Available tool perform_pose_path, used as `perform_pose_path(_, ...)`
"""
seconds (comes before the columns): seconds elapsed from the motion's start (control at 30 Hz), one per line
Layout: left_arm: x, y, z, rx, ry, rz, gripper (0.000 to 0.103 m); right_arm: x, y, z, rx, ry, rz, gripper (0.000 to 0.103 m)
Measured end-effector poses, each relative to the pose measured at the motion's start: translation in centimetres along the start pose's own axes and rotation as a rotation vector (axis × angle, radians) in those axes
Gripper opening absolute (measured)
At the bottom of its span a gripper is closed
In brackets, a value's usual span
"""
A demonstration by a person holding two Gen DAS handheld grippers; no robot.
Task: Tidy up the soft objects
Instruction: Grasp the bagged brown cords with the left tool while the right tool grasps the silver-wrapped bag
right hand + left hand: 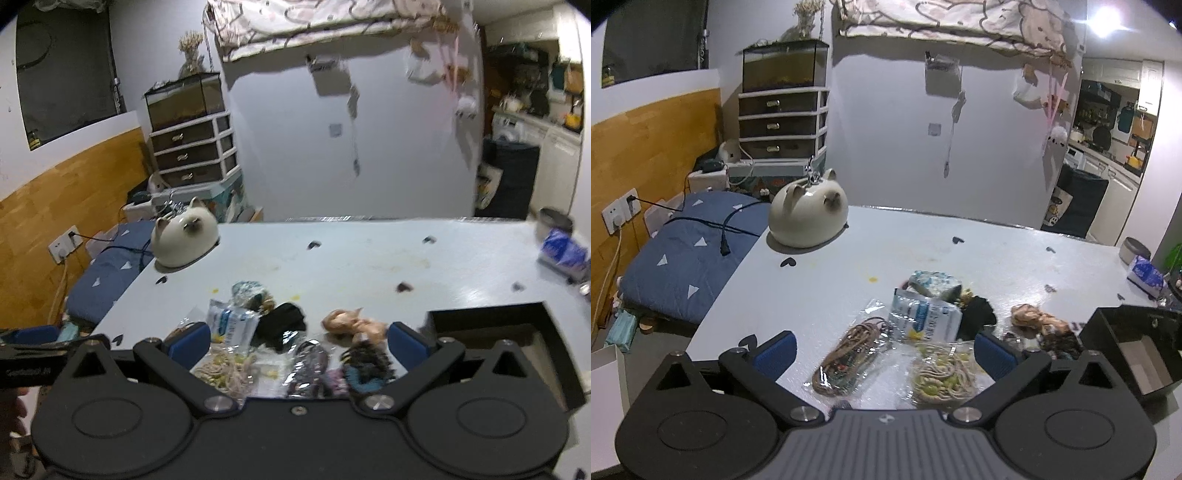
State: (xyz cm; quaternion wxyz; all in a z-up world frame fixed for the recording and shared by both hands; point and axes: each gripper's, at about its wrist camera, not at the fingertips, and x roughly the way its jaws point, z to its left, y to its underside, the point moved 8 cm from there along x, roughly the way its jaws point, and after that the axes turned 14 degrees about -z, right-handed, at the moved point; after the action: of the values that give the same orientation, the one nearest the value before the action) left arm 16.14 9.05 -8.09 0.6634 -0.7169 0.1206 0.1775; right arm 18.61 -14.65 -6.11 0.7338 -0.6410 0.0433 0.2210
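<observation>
A heap of soft items lies on the pale table [886,243]. It holds a clear bag of brown cords [846,358], a bag of beige and yellow cords [942,373], a white-blue packet [923,317], a black cloth [979,317] and peach scrunchies [1034,317]. My left gripper [884,352] is open, hovering over the two bags with nothing touching its pads. My right gripper [297,343] is also open, above a dark bagged item [306,365] and a dark furry scrunchie [365,362]. An open black box [498,332] stands right of the heap.
A cream cat-shaped ornament [809,214] sits at the table's far left corner. A blue tissue pack [1145,273] and a grey bowl [1134,249] are at the far right. A blue quilted bed [690,251] lies beyond the left edge. A hand [14,406] shows at lower left.
</observation>
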Motion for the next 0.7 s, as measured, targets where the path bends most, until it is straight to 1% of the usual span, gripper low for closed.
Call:
perform_pose_path(0.07,1.3,0.4,0.7,0.008,0.004,0.031,0.094,1.3,0.7,0.3,0.024,-0.018,0.036,0.101)
perform_pose_path(0.1,1.9,0.6,1.1,0.009,0.006,0.046,0.093,1.9,1.1,0.3,0.040,-0.030,0.056,0.093)
perform_pose_path(0.17,3.3,1.3,1.8,0.013,0.016,0.081,0.090,3.4,2.5,0.4,0.102,-0.061,0.113,0.083)
perform_pose_path(0.23,4.7,2.0,2.5,0.018,0.030,0.114,0.088,5.0,3.9,0.1,0.173,-0.069,0.170,0.078)
perform_pose_path(0.27,5.5,2.3,2.8,0.020,0.038,0.131,0.086,5.7,4.6,0.0,0.203,-0.066,0.193,0.074)
perform_pose_path(0.3,6.3,2.7,3.1,0.023,0.046,0.149,0.084,6.4,5.3,-0.2,0.232,-0.061,0.216,0.069)
perform_pose_path(0.37,7.8,3.3,3.8,0.028,0.063,0.192,0.083,7.8,6.7,-0.6,0.277,-0.042,0.260,0.064)
perform_pose_path(0.5,10.2,4.0,4.5,0.063,0.121,0.253,0.083,10.0,9.1,-1.5,0.334,0.005,0.341,0.063)
perform_pose_path(0.7,13.9,5.2,4.6,0.128,0.202,0.328,0.080,12.6,11.2,-2.3,0.334,0.074,0.429,0.063)
